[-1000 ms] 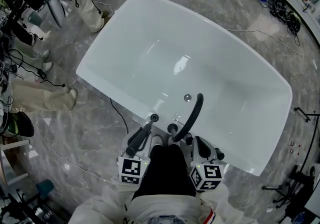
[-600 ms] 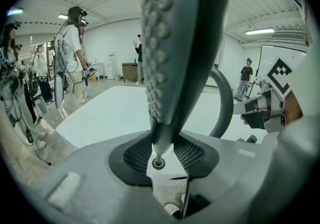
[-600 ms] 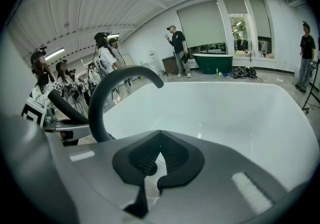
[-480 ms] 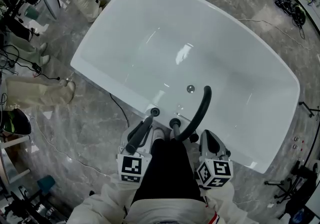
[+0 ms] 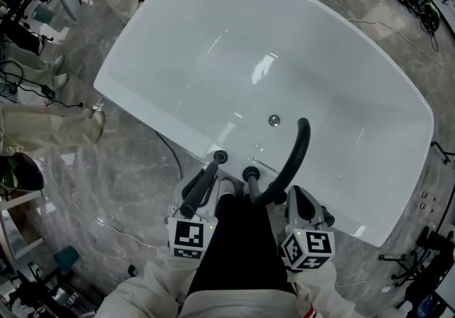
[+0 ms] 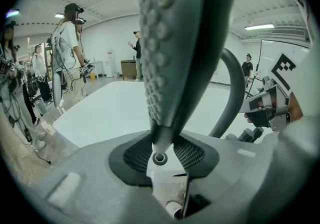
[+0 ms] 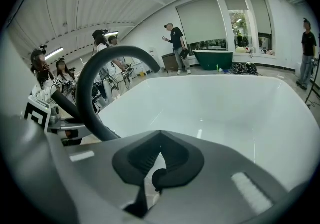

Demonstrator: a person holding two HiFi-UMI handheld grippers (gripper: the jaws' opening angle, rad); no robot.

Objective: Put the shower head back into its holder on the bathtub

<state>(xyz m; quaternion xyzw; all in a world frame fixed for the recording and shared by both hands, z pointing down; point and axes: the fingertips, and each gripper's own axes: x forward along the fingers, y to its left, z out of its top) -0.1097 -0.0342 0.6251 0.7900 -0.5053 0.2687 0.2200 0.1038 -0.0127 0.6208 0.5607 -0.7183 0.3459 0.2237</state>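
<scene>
Left gripper [image 6: 161, 165] clamped on shower head [image 6: 185, 42]; right gripper [image 7: 152, 170] drawn closed, nothing in it.

The narrow end of the shower head's handle sits pinched between the left pads, and its nubbed spray face rises straight ahead of the jaws, over the near rim of the white bathtub [image 5: 142, 60]. Just past the head's far end a round black fitting [image 5: 220, 157] stands on the rim; contact between them cannot be told. To the right of the left gripper, between the two grippers, are a black knob [image 5: 249, 173] and a black curved spout [image 5: 293, 156] arching out over the basin. The right gripper sits near the spout's foot, apart from it, pointing into the tub. Further ahead is the drain [image 5: 274, 120] in the tub floor. Past the far rim, people stand on the grey marbled floor [image 5: 128, 188].
</scene>
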